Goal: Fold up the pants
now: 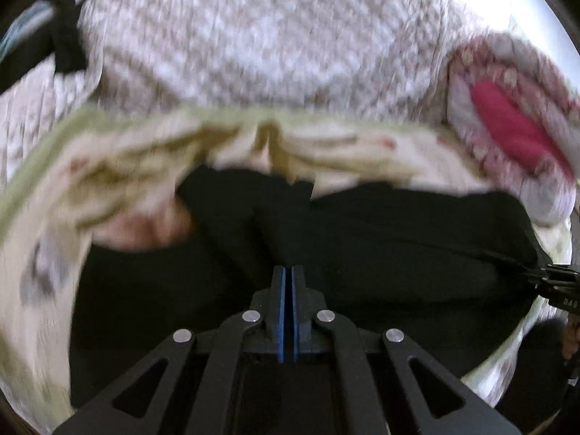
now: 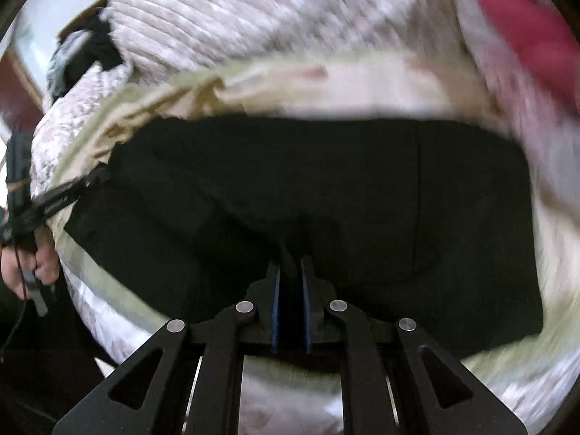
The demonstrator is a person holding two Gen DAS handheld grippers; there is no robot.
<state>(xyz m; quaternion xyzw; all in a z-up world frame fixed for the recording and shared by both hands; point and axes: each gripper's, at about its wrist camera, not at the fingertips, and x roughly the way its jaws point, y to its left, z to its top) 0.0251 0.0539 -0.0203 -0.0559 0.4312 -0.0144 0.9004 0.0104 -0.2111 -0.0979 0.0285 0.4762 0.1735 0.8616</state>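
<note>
1. Clearly, the black pants (image 2: 326,181) lie spread across a bed, on a cream bedspread (image 2: 380,83) with a pale green border; both views are blurred.
2. Beyond the pants, on the far side, sits a bulky ribbed blanket (image 1: 253,36) in pinkish white.
3. To the far right of the pants is a patterned quilt (image 1: 507,123) with a bright pink patch.
4. The left claw (image 1: 289,272) is over the dark cloth with its blue pads pressed together; whether any fabric is caught between them cannot be told.
5. The right claw (image 2: 291,264) stands slightly parted over the pants, a fold of black cloth rising at its tips; whether the pads press on it cannot be told.
6. In the right wrist view, a hand (image 2: 25,261) at the left edge holds the other tool, whose tip meets the pants' left corner.
</note>
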